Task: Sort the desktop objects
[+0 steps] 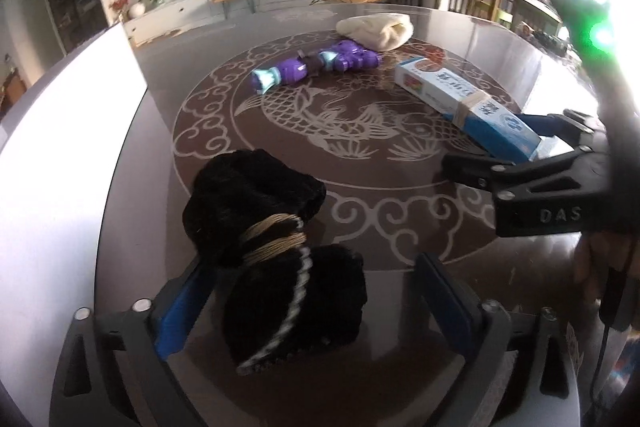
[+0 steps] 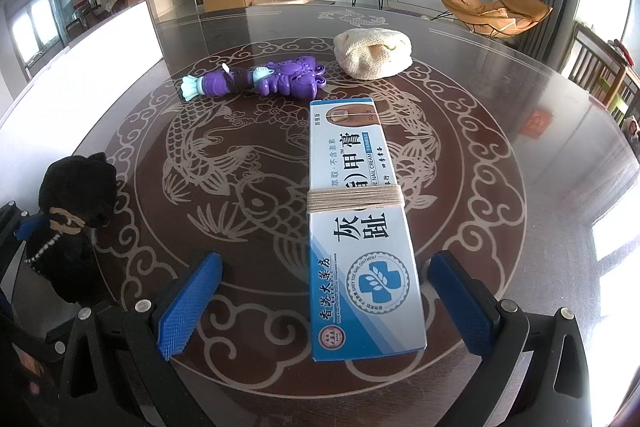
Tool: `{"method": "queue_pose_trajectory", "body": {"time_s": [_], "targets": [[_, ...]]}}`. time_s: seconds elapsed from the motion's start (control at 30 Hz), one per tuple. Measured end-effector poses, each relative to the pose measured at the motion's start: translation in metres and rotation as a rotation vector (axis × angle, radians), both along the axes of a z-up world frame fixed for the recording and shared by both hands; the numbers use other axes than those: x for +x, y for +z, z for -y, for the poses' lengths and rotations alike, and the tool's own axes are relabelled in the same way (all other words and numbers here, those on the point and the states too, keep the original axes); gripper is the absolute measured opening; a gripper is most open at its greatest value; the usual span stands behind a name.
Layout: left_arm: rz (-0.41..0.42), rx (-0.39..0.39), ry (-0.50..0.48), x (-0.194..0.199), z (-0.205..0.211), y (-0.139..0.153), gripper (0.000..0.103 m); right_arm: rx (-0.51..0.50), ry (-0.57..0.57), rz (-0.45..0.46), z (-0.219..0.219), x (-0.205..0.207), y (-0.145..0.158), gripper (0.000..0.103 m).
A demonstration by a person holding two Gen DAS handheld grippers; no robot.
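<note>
You've got a black fuzzy bundle (image 1: 276,259) with tan cord and a white-edged trim, purple-and-teal toy (image 2: 256,81), cream knit cloth (image 2: 372,53), blue-white box (image 2: 360,227), brown table (image 2: 500,155) with pale fish-and-cloud pattern.

1. The left gripper (image 1: 308,303) is held pointing steeply downward, its blue-padded jaws spread wide apart.
2. The right gripper (image 2: 326,301) is likewise angled downward, with its jaws set wide open and nothing pressed between the pads.

Black twine-bound cloth (image 1: 276,259), purple toy (image 2: 256,81), cream cloth (image 2: 372,53), blue twine-wrapped box (image 2: 360,227) lie flat, apart
</note>
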State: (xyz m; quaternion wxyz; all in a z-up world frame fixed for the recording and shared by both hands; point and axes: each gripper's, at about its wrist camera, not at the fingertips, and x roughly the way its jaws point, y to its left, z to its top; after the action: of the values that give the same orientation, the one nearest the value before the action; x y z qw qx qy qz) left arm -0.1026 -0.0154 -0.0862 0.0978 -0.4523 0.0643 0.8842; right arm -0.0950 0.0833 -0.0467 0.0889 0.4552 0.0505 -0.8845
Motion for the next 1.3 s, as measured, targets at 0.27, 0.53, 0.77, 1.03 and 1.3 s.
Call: {"method": "queue_pose_trajectory", "body": {"time_s": [0.27, 0.53, 0.77, 1.03, 1.3], "targets": [[0.006, 0.022, 0.016, -0.001, 0.002, -0.002, 0.103, 0.000, 0.000, 0.000, 0.000, 0.001, 0.000, 0.103], [0.008, 0.020, 0.037, -0.004, -0.001, 0.000, 0.103, 0.000, 0.000, 0.000, 0.001, 0.000, 0.001, 0.103], [0.019, 0.014, 0.052, -0.011, -0.001, 0.006, 0.061, 0.026, 0.024, 0.117, 0.014, -0.032, -0.001, 0.090], [-0.044, 0.106, -0.008, 0.019, 0.004, 0.032, 0.032, -0.061, -0.015, 0.146, -0.012, -0.011, 0.022, 0.042], [-0.176, 0.279, 0.059, 0.074, 0.057, 0.105, 0.032, -0.228, 0.069, 0.081, 0.022, 0.015, 0.087, 0.042]]}}
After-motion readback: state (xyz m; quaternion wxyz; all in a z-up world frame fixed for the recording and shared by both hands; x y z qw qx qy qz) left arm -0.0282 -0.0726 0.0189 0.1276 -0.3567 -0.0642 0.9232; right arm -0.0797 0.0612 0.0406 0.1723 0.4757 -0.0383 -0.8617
